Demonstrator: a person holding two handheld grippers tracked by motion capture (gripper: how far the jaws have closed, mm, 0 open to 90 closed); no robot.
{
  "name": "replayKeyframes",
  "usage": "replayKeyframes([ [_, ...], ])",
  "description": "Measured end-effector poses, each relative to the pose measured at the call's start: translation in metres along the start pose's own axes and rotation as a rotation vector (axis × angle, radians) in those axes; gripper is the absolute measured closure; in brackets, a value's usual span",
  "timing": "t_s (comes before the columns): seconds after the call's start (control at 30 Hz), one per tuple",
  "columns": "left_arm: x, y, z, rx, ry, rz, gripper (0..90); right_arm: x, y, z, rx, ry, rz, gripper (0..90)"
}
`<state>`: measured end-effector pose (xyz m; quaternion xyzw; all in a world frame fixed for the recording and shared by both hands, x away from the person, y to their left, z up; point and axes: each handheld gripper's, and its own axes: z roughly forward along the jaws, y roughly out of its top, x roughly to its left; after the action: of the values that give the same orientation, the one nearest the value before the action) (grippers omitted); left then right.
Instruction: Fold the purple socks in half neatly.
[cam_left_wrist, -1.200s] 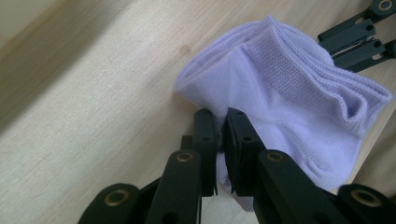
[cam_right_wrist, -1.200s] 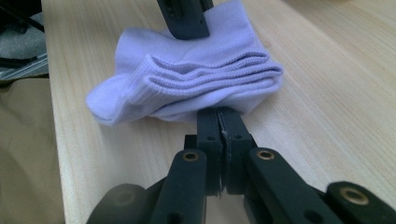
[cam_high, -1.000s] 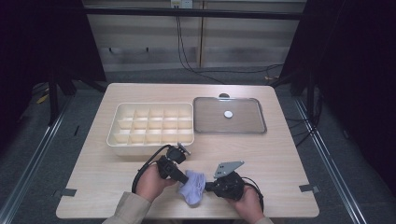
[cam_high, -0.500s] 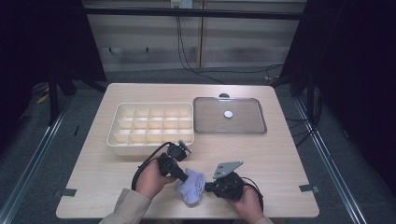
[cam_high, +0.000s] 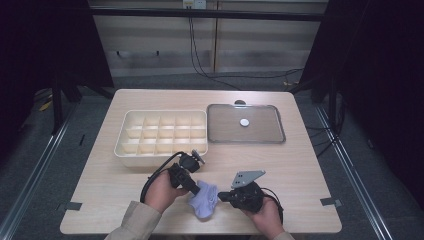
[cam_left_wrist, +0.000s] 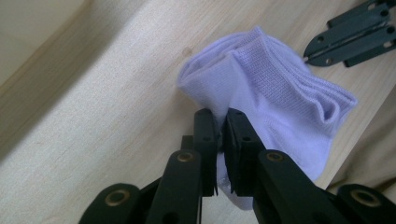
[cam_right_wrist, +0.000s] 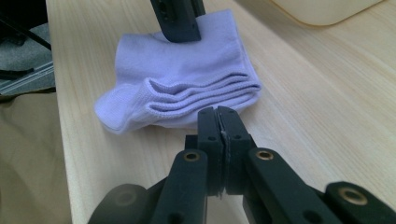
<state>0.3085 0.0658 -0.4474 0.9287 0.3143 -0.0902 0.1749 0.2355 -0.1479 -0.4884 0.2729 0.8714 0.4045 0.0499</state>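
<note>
A folded pale lilac sock (cam_high: 205, 201) lies on the wooden table near its front edge. My left gripper (cam_high: 196, 188) comes in from the left and is shut on a fold of the sock (cam_left_wrist: 280, 93), with the fabric pinched between its pads (cam_left_wrist: 222, 119). My right gripper (cam_high: 220, 196) sits just to the right of the sock with its jaws pressed together and nothing between them. Its tips (cam_right_wrist: 218, 114) rest on the table right at the ribbed cuff of the sock (cam_right_wrist: 187, 79). The left gripper's jaw (cam_right_wrist: 180, 18) stands on the sock's far edge.
A cream tray (cam_high: 120, 148) split into several compartments stands behind the left hand. A flat grey tray (cam_high: 278, 131) with a small white round piece (cam_high: 244, 122) lies to its right. The table's front edge (cam_high: 200, 232) runs close below the sock.
</note>
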Motion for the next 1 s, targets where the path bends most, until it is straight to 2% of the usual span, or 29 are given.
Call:
replayKeyframes([
  [0.4, -0.011, 0.005, -0.007, -0.018, -0.018, 0.039, 82.6, 0.005, -0.001, 0.01, 0.042, 0.018, -0.01, 88.3],
  [0.47, -0.013, 0.006, -0.007, -0.03, -0.021, 0.038, 82.3, 0.004, -0.001, 0.011, 0.044, 0.017, -0.022, 88.3],
  [0.57, -0.017, 0.007, -0.007, -0.041, -0.02, 0.045, 82.3, 0.005, -0.002, 0.012, 0.051, 0.018, -0.015, 88.3],
  [0.6, -0.018, 0.008, -0.007, -0.031, -0.022, 0.049, 82.2, 0.005, -0.002, 0.013, 0.052, 0.016, -0.023, 88.3],
  [0.7, -0.021, 0.009, -0.005, -0.045, -0.038, 0.057, 81.9, 0.005, -0.002, 0.015, 0.06, 0.018, -0.02, 88.3],
  [0.73, -0.021, 0.01, -0.005, -0.037, -0.036, 0.073, 81.7, 0.005, -0.002, 0.015, 0.065, 0.018, -0.022, 88.3],
  [0.77, -0.023, 0.01, -0.003, -0.042, -0.041, 0.058, 81.5, 0.005, -0.002, 0.015, 0.065, 0.02, -0.022, 88.3],
  [0.83, -0.024, 0.012, -0.001, -0.034, -0.042, 0.077, 81.3, 0.005, -0.003, 0.015, 0.062, 0.021, -0.017, 88.3],
  [1.0, -0.029, 0.013, 0.005, -0.027, -0.052, 0.08, 80.8, 0.005, -0.003, 0.015, 0.061, 0.021, -0.016, 88.2],
])
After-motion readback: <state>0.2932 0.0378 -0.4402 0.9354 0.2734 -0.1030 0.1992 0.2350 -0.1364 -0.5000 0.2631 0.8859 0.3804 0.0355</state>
